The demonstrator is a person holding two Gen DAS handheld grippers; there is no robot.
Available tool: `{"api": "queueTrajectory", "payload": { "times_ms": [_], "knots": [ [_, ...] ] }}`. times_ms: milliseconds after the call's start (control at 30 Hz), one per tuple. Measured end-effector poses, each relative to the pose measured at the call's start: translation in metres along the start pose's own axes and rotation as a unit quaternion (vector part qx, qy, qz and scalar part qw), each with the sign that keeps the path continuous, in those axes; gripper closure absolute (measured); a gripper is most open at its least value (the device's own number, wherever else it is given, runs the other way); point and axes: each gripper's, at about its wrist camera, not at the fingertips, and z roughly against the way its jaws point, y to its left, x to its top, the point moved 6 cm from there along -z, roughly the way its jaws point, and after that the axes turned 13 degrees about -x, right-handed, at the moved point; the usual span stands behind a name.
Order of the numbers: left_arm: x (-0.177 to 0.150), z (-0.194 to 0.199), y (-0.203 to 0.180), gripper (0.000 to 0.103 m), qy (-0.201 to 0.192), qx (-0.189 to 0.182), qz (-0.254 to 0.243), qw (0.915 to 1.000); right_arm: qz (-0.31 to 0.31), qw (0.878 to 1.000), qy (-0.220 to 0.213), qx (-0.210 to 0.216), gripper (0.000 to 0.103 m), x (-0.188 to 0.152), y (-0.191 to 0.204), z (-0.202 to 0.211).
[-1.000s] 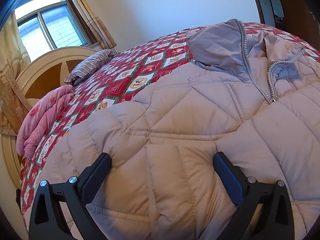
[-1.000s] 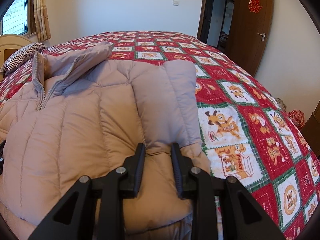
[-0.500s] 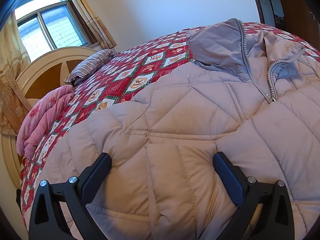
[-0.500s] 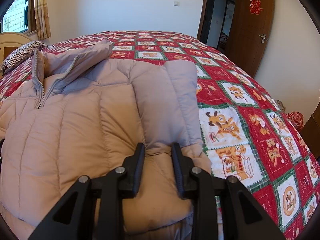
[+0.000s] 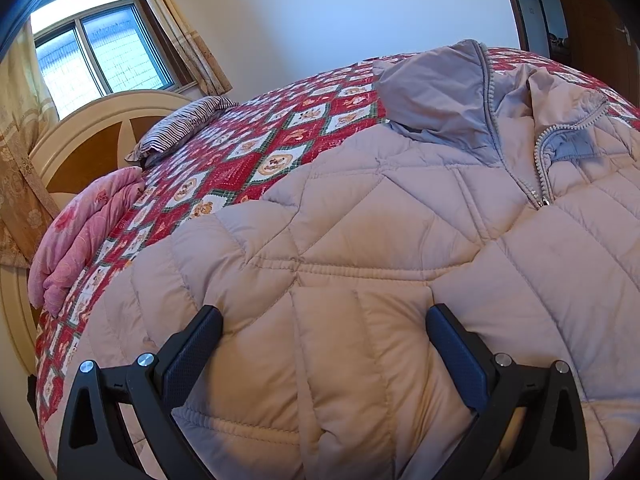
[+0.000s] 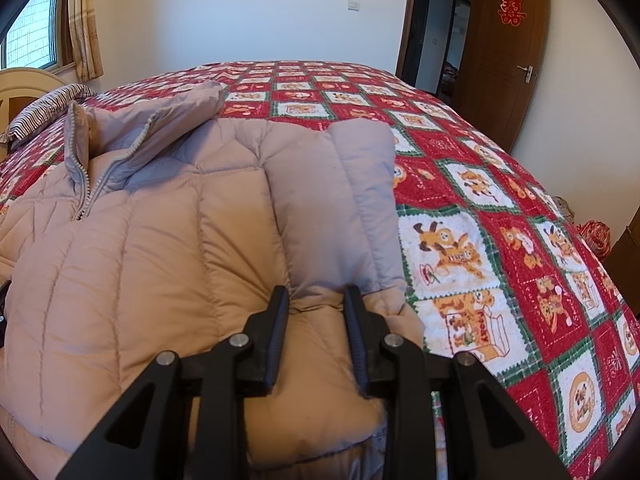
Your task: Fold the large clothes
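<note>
Fingers of the right gripper (image 6: 316, 300) are clamped on a puffed fold of the quilted jacket (image 6: 168, 248), at the end of the sleeve (image 6: 340, 200) that is folded back along the jacket's side; padding bulges between the pads. Left gripper (image 5: 322, 320) fingers stand spread wide, released, straddling a broad panel of the jacket (image 5: 360, 248) near its hem; fabric fills the gap, but whether the pads touch it I cannot tell.

Jacket lies front-up across the near part of the bed (image 6: 500, 208), hem toward the near edge, zipper (image 5: 540, 168) partly closed, collar (image 5: 440, 92) splayed open toward the far edge. Red patchwork bedspread (image 5: 248, 148) shows on both sides of it.

Further out: folded pink blanket (image 5: 76, 240) at the headboard-side edge, striped pillow (image 5: 180, 128) beside the headboard (image 5: 84, 136), window (image 5: 100, 52) behind. Brown door (image 6: 504, 52) stands open past the bed's far corner.
</note>
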Motion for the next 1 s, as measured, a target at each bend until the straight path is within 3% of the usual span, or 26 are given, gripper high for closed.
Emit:
{"api": "queueTrajectory", "payload": {
  "times_ms": [100,200,267,333,367,500,600,667,733,900,1000],
  "knots": [
    [0.001,0.001,-0.001,0.001,0.002,0.011,-0.010,0.9999,0.011,1.000,0.000,-0.012,0.071,0.000,0.001,0.000],
    [0.005,0.015,0.006,0.001,0.020,-0.007,-0.015,0.9997,0.043,0.999,0.000,-0.034,0.068,0.002,0.005,0.004],
    [0.007,0.045,0.027,0.001,-0.006,-0.043,0.019,0.9989,0.059,0.998,0.013,-0.034,0.051,0.006,0.000,0.016],
    [0.002,0.074,0.051,0.001,-0.030,-0.047,0.021,0.9982,0.011,1.000,0.012,0.020,0.013,0.006,-0.012,0.036],
    [-0.004,0.088,0.067,0.001,-0.039,-0.036,0.016,0.9985,-0.016,0.999,0.007,0.050,0.008,0.004,-0.022,0.049],
    [-0.045,0.121,0.140,0.001,-0.045,0.010,0.021,0.9987,-0.068,0.995,0.013,0.072,0.007,-0.032,-0.063,0.084],
    [-0.086,0.136,0.212,0.001,-0.035,0.071,0.051,0.9956,-0.093,0.992,0.033,0.081,0.014,-0.068,-0.087,0.099],
    [-0.117,0.145,0.267,0.001,-0.025,0.123,0.087,0.9883,-0.098,0.991,0.042,0.077,0.016,-0.089,-0.097,0.109],
    [-0.141,0.150,0.306,0.001,-0.008,0.150,0.124,0.9809,-0.100,0.991,0.044,0.076,0.018,-0.107,-0.104,0.118],
    [-0.209,0.160,0.371,0.001,0.036,0.162,0.213,0.9630,-0.076,0.993,0.058,0.074,0.024,-0.141,-0.097,0.130],
    [-0.235,0.159,0.378,0.001,0.051,0.129,0.251,0.9579,-0.073,0.994,0.038,0.070,0.024,-0.146,-0.093,0.141]
  ]
}}
